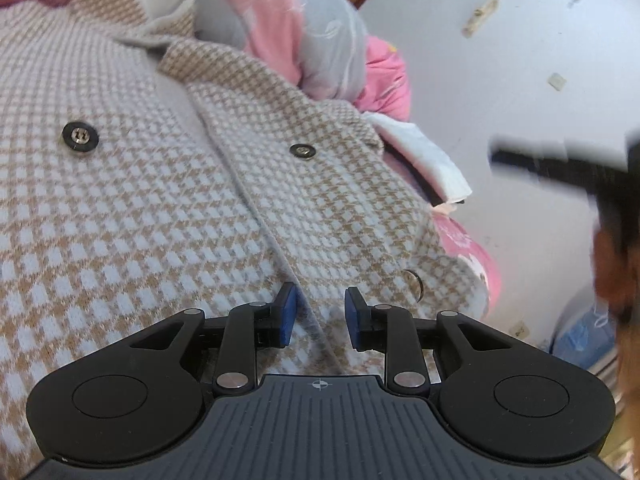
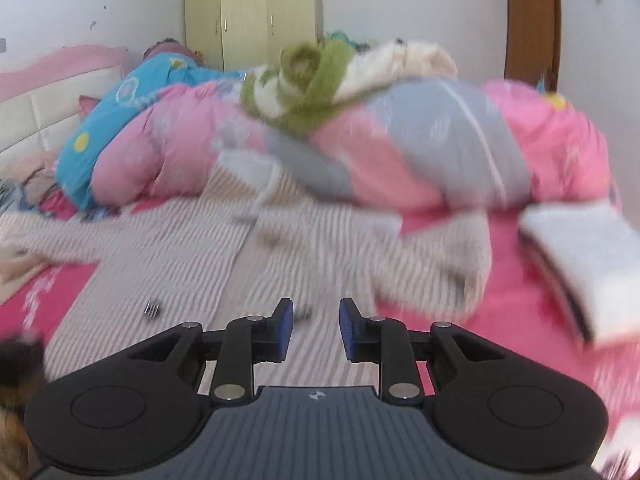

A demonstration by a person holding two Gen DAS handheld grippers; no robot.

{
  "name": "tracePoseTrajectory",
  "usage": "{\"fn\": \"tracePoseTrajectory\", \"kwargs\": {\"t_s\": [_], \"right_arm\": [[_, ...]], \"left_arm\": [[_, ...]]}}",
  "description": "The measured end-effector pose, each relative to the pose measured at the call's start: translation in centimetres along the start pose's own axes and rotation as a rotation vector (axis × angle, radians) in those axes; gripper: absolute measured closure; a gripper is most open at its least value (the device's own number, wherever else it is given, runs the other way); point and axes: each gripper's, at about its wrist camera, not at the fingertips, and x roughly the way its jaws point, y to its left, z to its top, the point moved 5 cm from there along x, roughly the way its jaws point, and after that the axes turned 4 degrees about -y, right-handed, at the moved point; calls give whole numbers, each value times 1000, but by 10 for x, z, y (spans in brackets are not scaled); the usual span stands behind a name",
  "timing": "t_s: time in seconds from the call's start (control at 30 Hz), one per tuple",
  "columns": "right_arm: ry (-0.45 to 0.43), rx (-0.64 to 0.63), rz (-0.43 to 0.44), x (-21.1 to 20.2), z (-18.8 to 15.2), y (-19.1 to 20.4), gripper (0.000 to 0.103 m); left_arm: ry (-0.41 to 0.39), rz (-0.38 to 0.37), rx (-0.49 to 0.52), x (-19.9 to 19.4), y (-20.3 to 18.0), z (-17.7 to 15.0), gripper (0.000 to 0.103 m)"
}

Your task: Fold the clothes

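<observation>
Left gripper (image 1: 320, 312) hovers with jaws parted, empty, over a tan-and-white houndstooth coat (image 1: 140, 200) with dark metal buttons (image 1: 80, 137), spread flat.

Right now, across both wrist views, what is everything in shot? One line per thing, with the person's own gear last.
jacket: one, tan and white check, spread flat on the bed
buttons: at least two, dark metal, on the jacket front
quilt: one, pink and grey, bunched behind the jacket
blue bedding: one, bright blue with dots, by the headboard
green and cream clothes: a small heap on top of the quilt
folded white item: one, on the pink sheet at right
wardrobe: one, pale yellow, against the far wall
left claw: jaws apart, over the jacket's front edge
right claw: jaws apart, empty, view blurred
</observation>
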Motion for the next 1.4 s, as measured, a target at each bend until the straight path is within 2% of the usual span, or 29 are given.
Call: {"fn": "tracePoseTrajectory", "kwargs": {"t_s": [0.1, 0.2, 0.27, 0.37, 0.47, 0.57, 0.7, 0.87, 1.07, 1.17, 1.4], "right_arm": [[11, 63, -18, -8, -45, 1, 74], [20, 230, -26, -15, -81, -17, 74], [7, 326, -18, -20, -97, -26, 73], [-36, 365, 9, -28, -111, -24, 73], [-87, 272, 38, -35, -109, -4, 73], [-125, 149, 98, -39, -106, 24, 62], [-123, 36, 180, -30, -107, 59, 60], [-65, -3, 258, -5, -112, 90, 60], [10, 5, 271, 14, -119, 100, 60], [44, 8, 276, 20, -124, 102, 60], [92, 42, 279, 32, -132, 99, 59]], "left_arm": [[24, 37, -1, 1, -5, 1, 78], [46, 64, 2, 1, -12, 1, 78], [63, 76, -4, 3, -15, 1, 78], [89, 84, -24, 2, -18, 3, 78], [98, 79, -74, -3, -18, 12, 78], [86, 77, -108, -8, -18, 27, 78], [68, 89, -119, -9, -17, 54, 78], [48, 190, -75, 10, -6, 95, 77], [13, 371, -42, 62, 51, 152, 75], [-16, 401, -121, 83, 87, 176, 75], [-120, 337, -383, 108, 146, 220, 56]]}}
